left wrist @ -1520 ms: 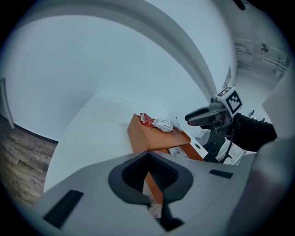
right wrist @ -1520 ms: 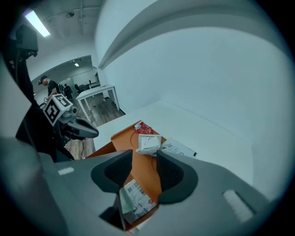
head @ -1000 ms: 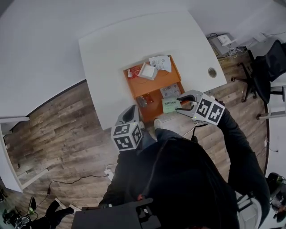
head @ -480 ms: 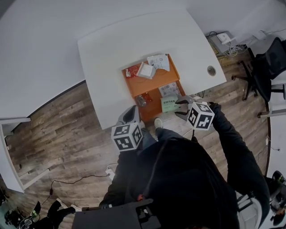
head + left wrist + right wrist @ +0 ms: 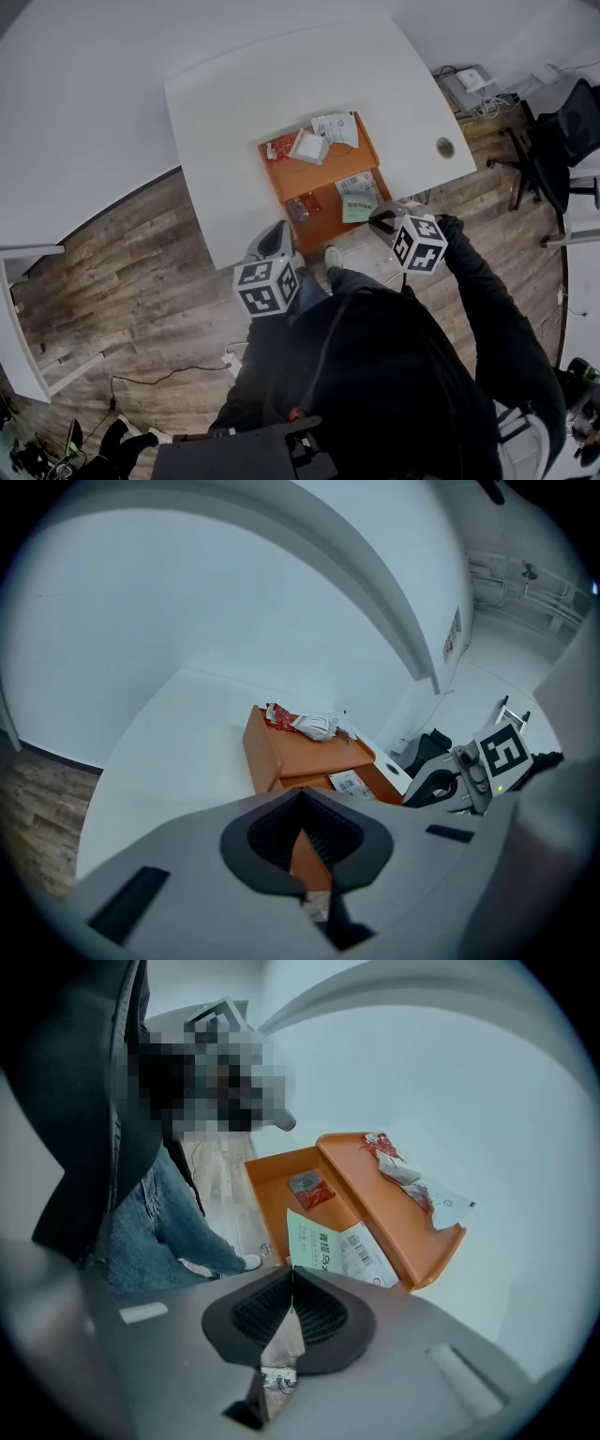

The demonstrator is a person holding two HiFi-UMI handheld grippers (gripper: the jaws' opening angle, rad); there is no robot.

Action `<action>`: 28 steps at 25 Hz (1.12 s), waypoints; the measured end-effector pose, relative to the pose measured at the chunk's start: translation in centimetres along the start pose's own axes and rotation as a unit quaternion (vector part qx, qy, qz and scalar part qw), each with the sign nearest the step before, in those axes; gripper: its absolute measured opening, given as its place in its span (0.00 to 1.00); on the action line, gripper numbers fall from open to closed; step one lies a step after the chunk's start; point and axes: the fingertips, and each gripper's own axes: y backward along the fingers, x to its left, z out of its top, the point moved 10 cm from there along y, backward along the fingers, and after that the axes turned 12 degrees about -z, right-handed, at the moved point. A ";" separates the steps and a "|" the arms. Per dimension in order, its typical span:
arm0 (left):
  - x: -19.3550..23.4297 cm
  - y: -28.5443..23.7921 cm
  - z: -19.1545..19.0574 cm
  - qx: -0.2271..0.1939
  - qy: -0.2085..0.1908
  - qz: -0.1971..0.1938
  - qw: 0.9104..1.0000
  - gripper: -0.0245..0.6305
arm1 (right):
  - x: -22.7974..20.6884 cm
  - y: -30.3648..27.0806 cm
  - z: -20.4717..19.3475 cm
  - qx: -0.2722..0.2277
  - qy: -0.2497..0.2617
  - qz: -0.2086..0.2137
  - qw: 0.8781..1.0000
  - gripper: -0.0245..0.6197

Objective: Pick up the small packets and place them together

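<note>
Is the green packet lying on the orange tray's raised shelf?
No: in the right gripper view the green packet sits in the orange tray's lower part, its near edge pinched by the right gripper.

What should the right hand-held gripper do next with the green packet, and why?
Probably lift it slightly. The right hand-held gripper has just been closing, and its jaws now pinch the near edge of the green packet; other packets sit together at the far end of the orange tray.

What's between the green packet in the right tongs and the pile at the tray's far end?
Only the tray's step up toward the pile; the barcode packet lies flat beside the green packet, which the right tongs just closed on.
</note>
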 end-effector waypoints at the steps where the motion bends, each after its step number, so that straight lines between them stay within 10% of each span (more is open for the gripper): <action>1: 0.0 0.0 0.0 0.000 0.000 0.000 1.000 0.03 | -0.1 0.2 0.1 -0.003 -0.001 -0.001 1.000 0.05; 28: 0.7 2.1 -0.4 -0.026 0.013 0.019 0.999 0.03 | -9.1 5.4 9.0 -0.163 -0.053 -0.137 0.976 0.04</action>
